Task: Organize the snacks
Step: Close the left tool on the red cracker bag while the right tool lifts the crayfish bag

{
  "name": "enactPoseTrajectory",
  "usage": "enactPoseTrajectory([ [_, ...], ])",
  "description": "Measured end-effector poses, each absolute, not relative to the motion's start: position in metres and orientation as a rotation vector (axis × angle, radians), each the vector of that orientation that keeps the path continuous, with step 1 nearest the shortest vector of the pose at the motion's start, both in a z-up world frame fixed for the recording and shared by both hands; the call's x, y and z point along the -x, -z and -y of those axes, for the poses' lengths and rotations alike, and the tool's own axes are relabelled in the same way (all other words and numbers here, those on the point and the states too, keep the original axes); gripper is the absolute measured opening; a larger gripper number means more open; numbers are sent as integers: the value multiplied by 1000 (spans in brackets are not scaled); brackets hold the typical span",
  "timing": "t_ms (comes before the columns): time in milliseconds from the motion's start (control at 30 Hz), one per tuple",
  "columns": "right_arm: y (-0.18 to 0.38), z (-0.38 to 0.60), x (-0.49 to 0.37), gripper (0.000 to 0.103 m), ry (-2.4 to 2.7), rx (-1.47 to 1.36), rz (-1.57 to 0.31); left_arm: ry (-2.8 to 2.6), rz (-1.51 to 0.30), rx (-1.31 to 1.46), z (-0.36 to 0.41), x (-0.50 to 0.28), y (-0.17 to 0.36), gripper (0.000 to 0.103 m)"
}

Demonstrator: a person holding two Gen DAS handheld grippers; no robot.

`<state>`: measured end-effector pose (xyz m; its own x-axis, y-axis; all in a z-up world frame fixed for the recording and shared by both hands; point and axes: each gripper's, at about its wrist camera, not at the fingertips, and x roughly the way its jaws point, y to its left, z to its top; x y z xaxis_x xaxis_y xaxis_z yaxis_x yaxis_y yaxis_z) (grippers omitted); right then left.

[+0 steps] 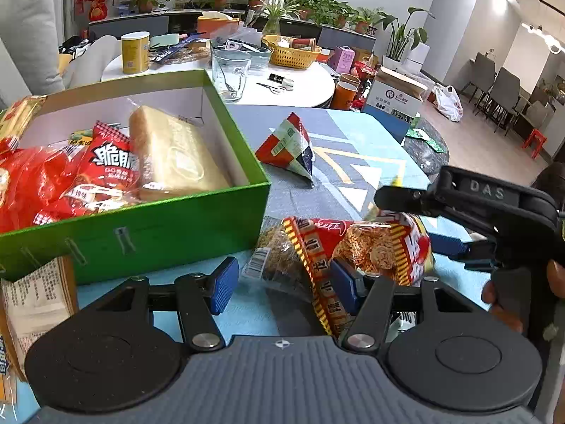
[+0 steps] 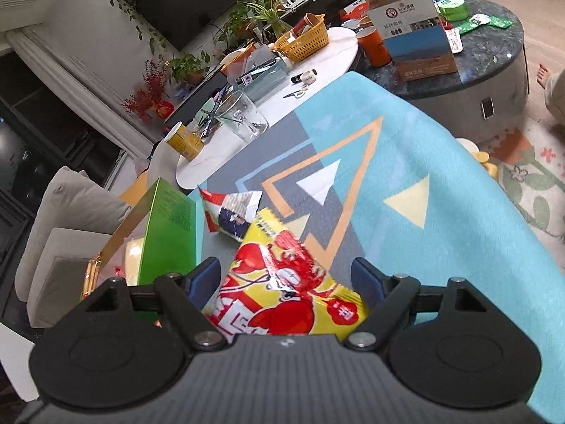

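A green box (image 1: pixel 148 233) is sitting at the left side of the patterned cloth (image 2: pixel 406 162) covering the table, its lid off, and it is holding red snack bags (image 1: pixel 95 173) and a wrapped loaf (image 1: pixel 173 155) leaning against its right wall. Just beside the box's near right corner, a noodle packet (image 1: pixel 353 247) is lying on the cloth. The left gripper (image 1: pixel 279 284) is hovering over it with its jaws about half apart: the right pad is touching the packet's wrapper, while the left pad is standing clear of it. The right gripper (image 2: pixel 287 282) is reaching in from the right edge, jaws wide on either side of a yellow lobster packet (image 2: pixel 282 282); I cannot tell whether its pads are pressing on it. Farther toward the middle of the cloth, a folded triangular packet (image 1: pixel 289 148) is lying alone, near the box's right wall.
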<state>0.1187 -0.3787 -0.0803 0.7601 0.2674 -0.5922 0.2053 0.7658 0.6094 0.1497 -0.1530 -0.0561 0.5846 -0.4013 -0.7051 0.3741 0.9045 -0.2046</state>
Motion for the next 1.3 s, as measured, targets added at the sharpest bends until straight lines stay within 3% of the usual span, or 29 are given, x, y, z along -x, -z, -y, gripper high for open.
enactPoseTrajectory([
  [367,79,349,-89,67,-47,-693,-737,567,-907,144,133,-142,69,55],
  [800,72,338,-67,67,-80,-698,-747,639,-845,16,136,-111,64,54],
  [1300,65,350,-64,67,-131,-595,-697,562,-831,31,131,-128,64,56],
])
